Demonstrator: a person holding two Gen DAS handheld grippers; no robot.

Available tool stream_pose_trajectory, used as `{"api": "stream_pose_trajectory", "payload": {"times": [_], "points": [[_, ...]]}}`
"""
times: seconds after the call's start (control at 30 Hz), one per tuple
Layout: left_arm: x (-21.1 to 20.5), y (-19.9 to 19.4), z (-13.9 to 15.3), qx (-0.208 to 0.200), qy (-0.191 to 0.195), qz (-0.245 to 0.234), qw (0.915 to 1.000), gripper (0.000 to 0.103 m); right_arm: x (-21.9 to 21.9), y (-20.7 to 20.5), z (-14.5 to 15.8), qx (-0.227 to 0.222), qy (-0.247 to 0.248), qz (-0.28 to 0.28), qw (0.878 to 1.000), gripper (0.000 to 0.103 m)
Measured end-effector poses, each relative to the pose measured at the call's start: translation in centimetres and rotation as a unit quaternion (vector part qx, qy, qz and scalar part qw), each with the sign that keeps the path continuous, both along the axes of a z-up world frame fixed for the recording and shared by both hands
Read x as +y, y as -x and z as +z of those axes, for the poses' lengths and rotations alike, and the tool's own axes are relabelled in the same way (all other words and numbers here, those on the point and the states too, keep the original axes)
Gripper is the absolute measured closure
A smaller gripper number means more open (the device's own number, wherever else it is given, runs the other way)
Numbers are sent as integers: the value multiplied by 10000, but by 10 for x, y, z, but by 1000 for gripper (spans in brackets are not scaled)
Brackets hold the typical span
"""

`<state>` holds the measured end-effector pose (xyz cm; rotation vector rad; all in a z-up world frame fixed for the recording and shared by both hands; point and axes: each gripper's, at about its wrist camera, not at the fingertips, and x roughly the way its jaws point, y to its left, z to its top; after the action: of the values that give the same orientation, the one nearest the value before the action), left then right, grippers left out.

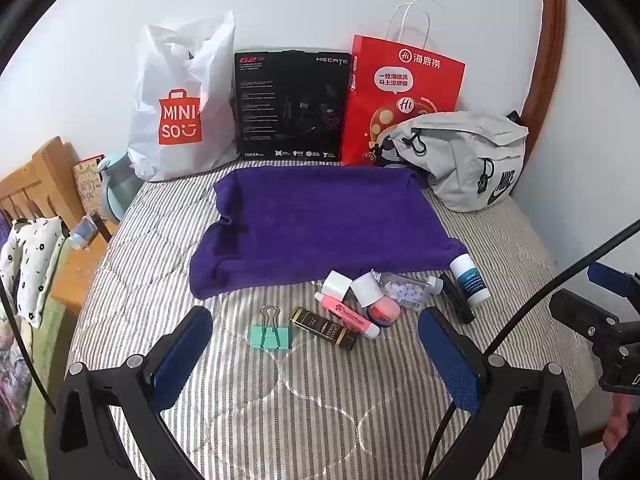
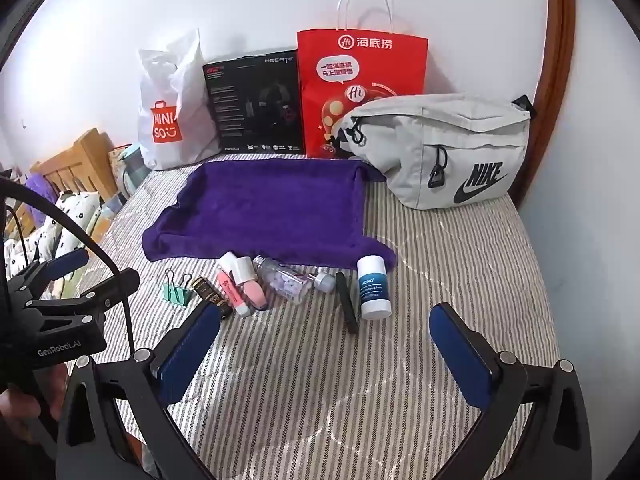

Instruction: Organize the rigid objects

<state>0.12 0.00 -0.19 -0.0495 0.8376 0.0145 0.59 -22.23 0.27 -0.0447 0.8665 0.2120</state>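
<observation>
A row of small items lies on the striped bed just in front of a purple towel [image 1: 320, 224] [image 2: 272, 208]. From left: a teal binder clip [image 1: 269, 334] [image 2: 177, 289], a dark brown tube [image 1: 324, 327] [image 2: 210, 294], a pink tube [image 1: 347, 314] [image 2: 233, 290], a pink-and-white bottle [image 1: 378, 300] [image 2: 250, 282], a clear pill bottle [image 1: 404, 290] [image 2: 290, 280], a black stick [image 1: 458, 298] [image 2: 346, 300] and a white-and-blue bottle [image 1: 469, 282] [image 2: 373, 286]. My left gripper [image 1: 316, 352] is open, hovering before the clip and tubes. My right gripper [image 2: 326, 344] is open, short of the black stick.
Against the wall stand a white Miniso bag [image 1: 180, 104] [image 2: 170, 112], a black headset box [image 1: 292, 108] [image 2: 254, 108], a red paper bag [image 1: 400, 96] [image 2: 356, 88] and a grey Nike pouch [image 1: 464, 156] [image 2: 444, 148]. A wooden headboard [image 1: 36, 184] and clutter lie left.
</observation>
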Motion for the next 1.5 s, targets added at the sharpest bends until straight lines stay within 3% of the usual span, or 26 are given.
{"api": "stream_pose_trajectory", "payload": {"times": [1.5], "points": [[-5,3,4,-7,-217,-36,9998,0,-5,2,4,-33,-19,-84,10000,0]]}}
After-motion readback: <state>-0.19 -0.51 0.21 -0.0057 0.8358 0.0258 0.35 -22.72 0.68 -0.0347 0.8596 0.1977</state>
